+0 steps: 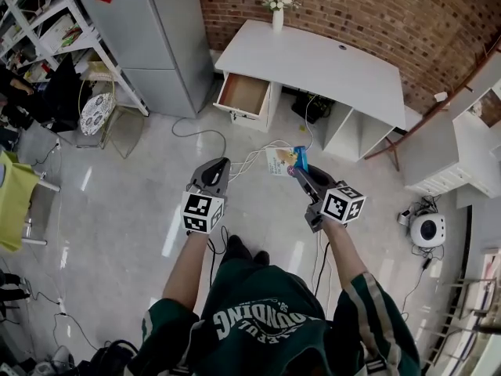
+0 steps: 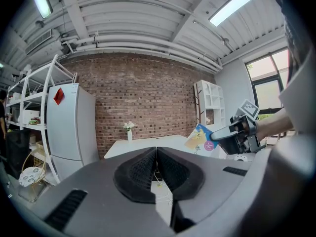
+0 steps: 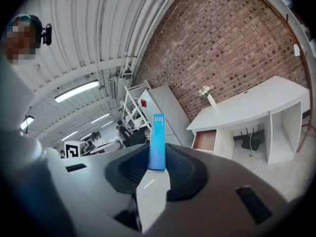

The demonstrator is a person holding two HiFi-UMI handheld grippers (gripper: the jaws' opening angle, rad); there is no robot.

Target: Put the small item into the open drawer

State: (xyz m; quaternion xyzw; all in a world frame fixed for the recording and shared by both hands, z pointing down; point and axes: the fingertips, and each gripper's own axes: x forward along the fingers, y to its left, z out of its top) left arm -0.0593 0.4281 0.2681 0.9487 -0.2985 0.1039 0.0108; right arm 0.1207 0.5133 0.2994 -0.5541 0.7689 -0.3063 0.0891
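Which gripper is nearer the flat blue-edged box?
Right. The right gripper is clamped on the box, which sticks out past its jaws; the left gripper, shut and empty, sits apart to the box's left.

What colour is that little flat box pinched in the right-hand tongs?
The box is bright blue along its edge, clearest in the right gripper view.

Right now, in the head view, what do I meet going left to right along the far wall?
White rack, grey fridge, open drawer, black device under the desk, white shelf unit.
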